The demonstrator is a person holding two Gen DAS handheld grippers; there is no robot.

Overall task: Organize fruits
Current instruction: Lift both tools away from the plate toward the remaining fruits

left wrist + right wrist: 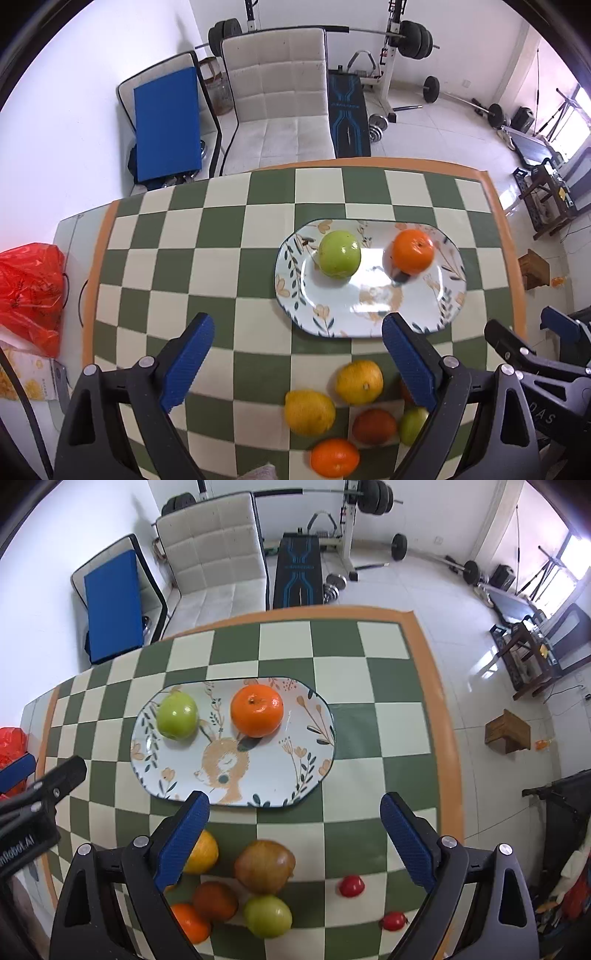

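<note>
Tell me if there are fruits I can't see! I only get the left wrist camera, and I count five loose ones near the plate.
Observer: Yes. The right wrist view shows a small red fruit on the tablecloth, with a second red fruit nearer the camera.
Operator: Is anything else hiding?
Observer: A big brownish fruit sits in your pile, just beyond the loose green fruit.
Operator: Is the other gripper holding something?
Observer: No, the right gripper is open and holds nothing.
</note>
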